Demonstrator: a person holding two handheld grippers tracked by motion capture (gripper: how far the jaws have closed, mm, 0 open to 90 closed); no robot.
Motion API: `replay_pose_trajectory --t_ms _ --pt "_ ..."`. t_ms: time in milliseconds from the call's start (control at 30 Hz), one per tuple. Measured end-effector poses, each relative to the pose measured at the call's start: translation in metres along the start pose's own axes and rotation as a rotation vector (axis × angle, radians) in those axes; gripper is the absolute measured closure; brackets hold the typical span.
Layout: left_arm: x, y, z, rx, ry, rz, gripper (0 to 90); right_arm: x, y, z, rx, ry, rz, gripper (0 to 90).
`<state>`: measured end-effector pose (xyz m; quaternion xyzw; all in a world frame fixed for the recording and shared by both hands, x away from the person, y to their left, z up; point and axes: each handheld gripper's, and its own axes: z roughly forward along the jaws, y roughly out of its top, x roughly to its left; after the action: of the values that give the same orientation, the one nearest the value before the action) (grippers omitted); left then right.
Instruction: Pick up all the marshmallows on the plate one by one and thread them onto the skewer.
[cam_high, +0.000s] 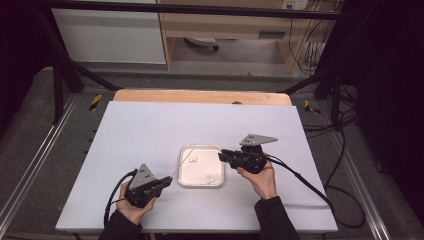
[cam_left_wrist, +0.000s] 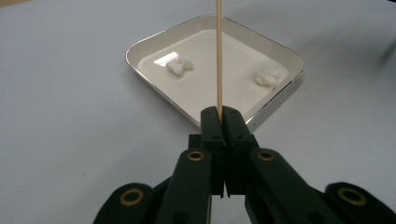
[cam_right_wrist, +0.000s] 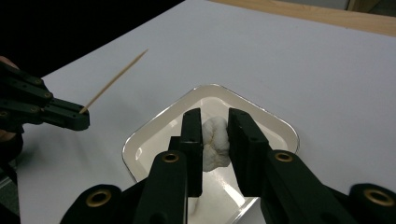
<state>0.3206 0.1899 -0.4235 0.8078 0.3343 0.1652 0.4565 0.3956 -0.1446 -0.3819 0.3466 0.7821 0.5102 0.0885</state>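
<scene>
White foam-like lump (cam_right_wrist: 215, 142) sits squeezed between the right gripper (cam_right_wrist: 215, 135)'s two black jaws, lifted above the white square tray with its shiny metal rim (cam_right_wrist: 140, 140) — a firm pinch, pads pressing on both flanks of the lump. In the high view that right gripper (cam_high: 226, 155) hangs over the tray's right edge (cam_high: 221, 170), hand behind it. Over on the other side, the left gripper (cam_left_wrist: 219, 116) is clamped tight on a thin wooden skewer (cam_left_wrist: 218, 56), jaws together with the stick caught between them, its point aimed out over the tray — the stick slants up from the left gripper (cam_high: 168, 180) toward the tray's middle. Two more small white lumps rest on the tray floor, one (cam_left_wrist: 179, 66) toward the left, one (cam_left_wrist: 267, 77) toward the right, well apart. All of it sits on a pale tabletop (cam_high: 150, 130).
</scene>
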Motion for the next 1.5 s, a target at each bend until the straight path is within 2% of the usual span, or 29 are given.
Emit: replay_pose_trajectory --t_ms 367,533,900,1100,1500 --pt "-0.011 0.003 0.008 -0.022 -0.018 0.028 89.0 0.001 0.009 -0.012 -0.096 0.075 0.039 77.3" --pt "-0.016 0.006 0.011 -0.044 -0.022 0.037 89.0 0.001 0.013 -0.016 -0.121 0.098 0.055 77.4" --pt "-0.020 0.006 0.013 -0.052 -0.030 0.056 89.0 0.003 0.021 -0.013 -0.145 0.133 0.062 77.5" --pt "-0.021 0.006 0.012 -0.061 -0.035 0.062 89.0 0.003 0.026 -0.010 -0.161 0.164 0.088 77.5" --pt "-0.022 0.007 0.012 -0.067 -0.035 0.063 89.0 0.005 0.028 0.004 -0.138 0.196 0.113 77.2"
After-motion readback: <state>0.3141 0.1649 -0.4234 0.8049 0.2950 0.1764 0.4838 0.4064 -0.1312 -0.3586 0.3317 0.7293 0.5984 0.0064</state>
